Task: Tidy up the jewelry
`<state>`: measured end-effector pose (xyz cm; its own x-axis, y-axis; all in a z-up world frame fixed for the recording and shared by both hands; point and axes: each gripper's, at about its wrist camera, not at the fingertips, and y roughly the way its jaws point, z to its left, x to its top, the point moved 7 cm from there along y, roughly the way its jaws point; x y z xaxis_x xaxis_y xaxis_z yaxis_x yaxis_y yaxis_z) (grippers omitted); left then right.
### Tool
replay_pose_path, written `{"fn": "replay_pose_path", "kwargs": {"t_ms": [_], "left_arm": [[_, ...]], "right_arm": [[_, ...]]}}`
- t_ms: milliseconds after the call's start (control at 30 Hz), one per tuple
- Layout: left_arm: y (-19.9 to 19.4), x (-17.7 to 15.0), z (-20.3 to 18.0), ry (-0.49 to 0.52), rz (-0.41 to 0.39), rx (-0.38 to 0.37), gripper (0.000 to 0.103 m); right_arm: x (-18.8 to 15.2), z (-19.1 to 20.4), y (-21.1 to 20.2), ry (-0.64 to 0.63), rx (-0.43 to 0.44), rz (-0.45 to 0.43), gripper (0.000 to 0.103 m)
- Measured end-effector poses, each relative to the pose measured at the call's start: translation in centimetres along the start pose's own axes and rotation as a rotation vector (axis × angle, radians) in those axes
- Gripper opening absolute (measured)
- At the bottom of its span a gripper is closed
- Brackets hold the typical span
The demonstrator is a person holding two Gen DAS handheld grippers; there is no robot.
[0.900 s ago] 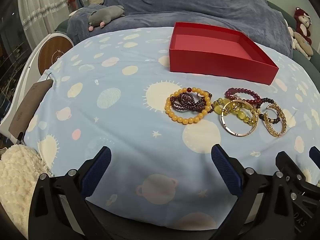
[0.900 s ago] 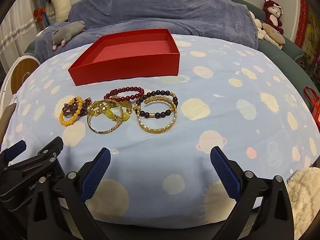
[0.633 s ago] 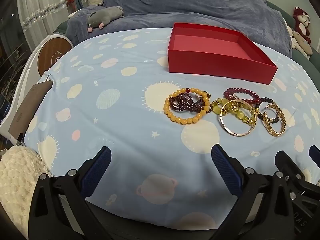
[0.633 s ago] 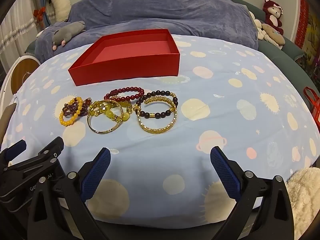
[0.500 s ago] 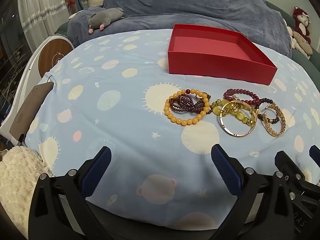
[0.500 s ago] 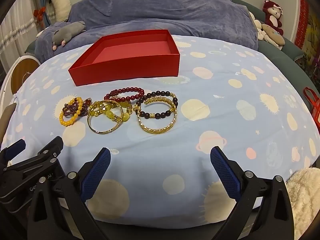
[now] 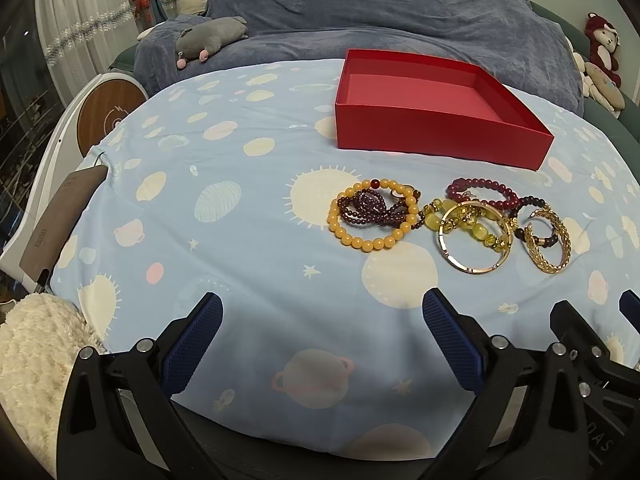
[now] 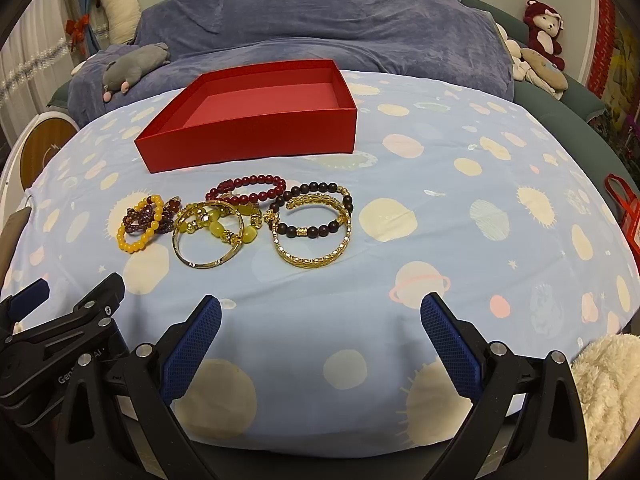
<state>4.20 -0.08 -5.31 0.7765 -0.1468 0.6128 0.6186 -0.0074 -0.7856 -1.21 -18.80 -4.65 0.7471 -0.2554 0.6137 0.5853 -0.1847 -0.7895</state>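
Observation:
An empty red box (image 7: 432,136) (image 8: 256,148) stands on the light blue planet-print cloth. In front of it lies a row of bracelets: a yellow bead bracelet (image 7: 340,232) (image 8: 138,240) over a purple bead one (image 7: 368,206), a thin gold bangle (image 7: 472,268) (image 8: 204,264) with yellow-green beads (image 8: 218,226), a dark red bead bracelet (image 7: 480,186) (image 8: 248,180), a dark brown bead bracelet (image 8: 316,230) and a wide gold cuff (image 7: 554,248) (image 8: 312,258). My left gripper (image 7: 320,340) and right gripper (image 8: 320,336) are both open and empty, near the front edge, short of the bracelets.
A blue-grey blanket (image 8: 320,20) and a grey plush toy (image 7: 212,38) lie behind the box. Stuffed toys (image 8: 540,48) sit at the far right. White fleece (image 7: 36,356) (image 8: 608,392) lies at the front corners. A red bag (image 8: 624,204) is past the right edge.
The left wrist view has shifted slightly, with the box and bracelets now a little lower in frame. Both grippers stay open and nothing on the cloth has moved.

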Motion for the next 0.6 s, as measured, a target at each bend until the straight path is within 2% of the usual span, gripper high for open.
{"fn": "replay_pose_path", "kwargs": {"t_ms": [600], "left_arm": [[-0.09,-0.07,0.09,0.001,-0.001,0.005,0.096]], "right_arm": [[0.01,-0.02,-0.02,-0.002,-0.004,-0.002,0.096]]}}
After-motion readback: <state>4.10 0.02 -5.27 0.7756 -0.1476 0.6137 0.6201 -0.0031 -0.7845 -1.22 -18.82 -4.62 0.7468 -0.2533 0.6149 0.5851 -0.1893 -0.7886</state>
